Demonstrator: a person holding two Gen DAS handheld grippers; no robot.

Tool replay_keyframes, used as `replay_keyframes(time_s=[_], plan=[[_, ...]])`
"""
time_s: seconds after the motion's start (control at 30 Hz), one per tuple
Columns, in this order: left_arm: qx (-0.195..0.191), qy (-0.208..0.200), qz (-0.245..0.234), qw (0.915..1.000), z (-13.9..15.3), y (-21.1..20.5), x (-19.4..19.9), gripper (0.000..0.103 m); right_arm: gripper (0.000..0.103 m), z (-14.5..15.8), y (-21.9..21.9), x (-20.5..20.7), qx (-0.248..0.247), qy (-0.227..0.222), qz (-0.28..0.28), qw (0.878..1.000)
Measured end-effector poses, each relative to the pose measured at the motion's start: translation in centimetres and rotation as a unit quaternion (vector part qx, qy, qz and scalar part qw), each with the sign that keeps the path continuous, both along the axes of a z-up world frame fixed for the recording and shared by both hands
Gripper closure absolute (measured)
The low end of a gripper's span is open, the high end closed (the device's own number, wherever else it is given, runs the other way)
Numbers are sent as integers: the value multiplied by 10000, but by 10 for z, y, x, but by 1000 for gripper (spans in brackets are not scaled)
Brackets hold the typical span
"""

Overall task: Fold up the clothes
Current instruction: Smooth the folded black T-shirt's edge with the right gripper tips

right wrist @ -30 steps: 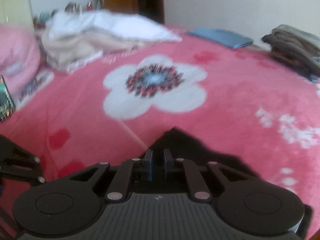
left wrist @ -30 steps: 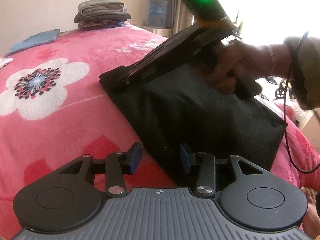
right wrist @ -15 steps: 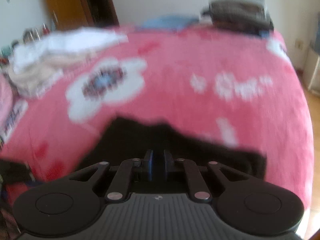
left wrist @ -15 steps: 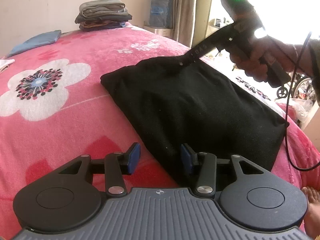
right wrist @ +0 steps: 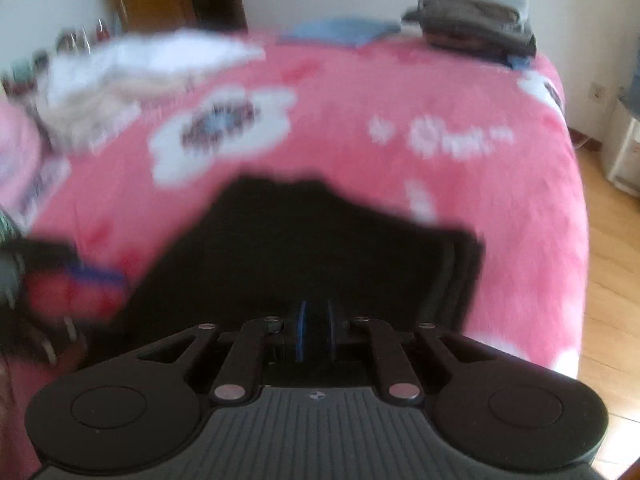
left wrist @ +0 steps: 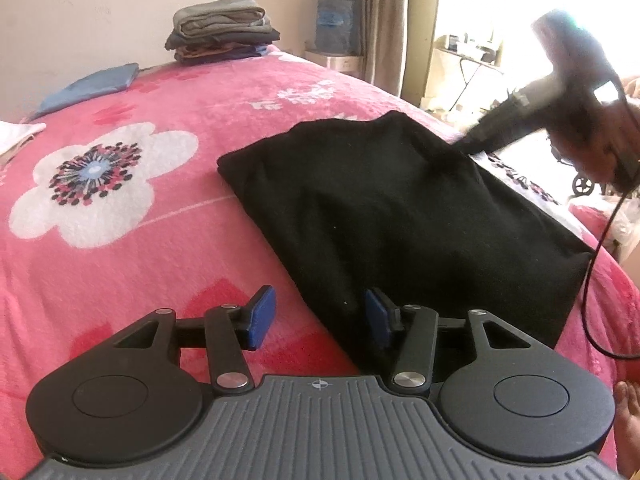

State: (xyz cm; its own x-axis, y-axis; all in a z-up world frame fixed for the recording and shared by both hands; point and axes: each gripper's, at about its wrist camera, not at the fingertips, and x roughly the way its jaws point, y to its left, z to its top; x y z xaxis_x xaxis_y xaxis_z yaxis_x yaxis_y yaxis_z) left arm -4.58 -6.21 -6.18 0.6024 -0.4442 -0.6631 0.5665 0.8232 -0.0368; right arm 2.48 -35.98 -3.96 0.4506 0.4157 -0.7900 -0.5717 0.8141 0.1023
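A bed (left wrist: 168, 216) covered in a pink blanket with large white flowers is filling most of both views. Lying flat on it, toward the near corner, is a folded black garment (left wrist: 408, 216), a rough rectangle with its long side running away from the left wrist camera; in the right wrist view the same black garment (right wrist: 320, 248) is sitting just ahead of the fingers, its stacked folded edges showing on the right.

At the far end of the bed a stack of folded clothes (left wrist: 222, 30) in grey and dark tones is resting near the wall, with a folded blue cloth (left wrist: 90, 88) lying beside it. A heap of white and cream laundry (right wrist: 132, 80) is sitting at the other side of the bed, blurred.

The left hand-held gripper (left wrist: 316, 318) is hovering low at the garment's near edge with its blue pads spread wide, released and grasping nothing; the right-hand pad is sitting over the black fabric, the left-hand one over the pink blanket.

The right hand-held gripper (right wrist: 316, 330) is nearly clenched, its blue pads standing a narrow gap apart, with no cloth visibly between them. From the left wrist camera, the right hand-held gripper (left wrist: 476, 140) is appearing blurred, at the garment's far right edge; whether it is touching the fabric I cannot tell.
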Motion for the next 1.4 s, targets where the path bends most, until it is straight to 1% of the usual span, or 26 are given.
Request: replay_keyframes(time_s=[0.03,0.1,0.13,0.17,0.23,0.3,0.37,0.4,0.47,0.5,0.57,0.67,0.73,0.83,0.9,0.97,1.03,1.1,1.13,1.23,1.3,1.4], plan=[[9,-31,33,10000,1,0,0,53,92,-2,-9,-1,-26,5,-213,9998],[23,-96,99,9999,5,-1,-1,53,92,5,-26,-1,101,12,-717,9974],[18,-119,120,9999,6,-1,-1,53,91,11,-30,-4,37,-122,-900,9959],[8,-138,129,9998,7,-1,-2,53,91,17,-31,-7,-16,-265,-925,9954],[1,-162,107,9998,9,-3,-4,53,91,26,-28,-14,55,-385,-765,9963],[3,-171,55,9998,11,-6,-6,53,91,29,-20,-20,220,-285,-469,9982],[13,-175,-10,9998,12,-9,-10,53,91,23,-10,-26,172,-170,-198,9995],[33,-176,-49,9998,12,-11,-12,53,91,17,-5,-29,85,-88,-110,9999],[85,-184,-126,9997,13,-13,-17,53,92,2,-5,-33,-414,47,-133,9990],[112,-187,-165,9996,13,-14,-19,53,91,0,-8,-36,-549,84,-192,9983],[132,-179,-217,9995,13,-16,-22,53,91,5,-17,-41,-626,103,-331,9974],[145,-158,-280,9994,13,-18,-26,53,90,16,-21,-48,-882,56,-446,9951],[153,-144,-323,9993,12,-20,-29,53,90,22,-16,-49,-738,4,-347,9967],[166,-124,-386,9990,12,-22,-33,53,90,18,6,-52,-552,-6,19,9985],[174,-110,-429,9989,11,-23,-36,53,90,5,12,-56,-609,178,180,9978],[183,-96,-471,9987,11,-25,-39,53,90,-3,7,-69,-777,273,251,9963],[202,-80,-526,9984,10,-25,-42,53,90,0,-4,-79,-772,443,185,9959],[226,-63,-582,9980,9,-25,-46,53,89,4,-15,-86,-953,747,104,9926],[236,-49,-597,9979,8,-26,-47,53,89,6,-18,-88,-1050,803,96,9912],[265,-8,-650,9975,6,-29,-49,53,89,17,-15,-92,-1226,700,146,9899],[286,-31,-711,9971,6,-31,-51,53,89,26,-5,-93,-1044,513,259,9929],[409,-71,-748,9963,4,-34,-56,53,89,29,19,-92,-759,405,623,9943]])
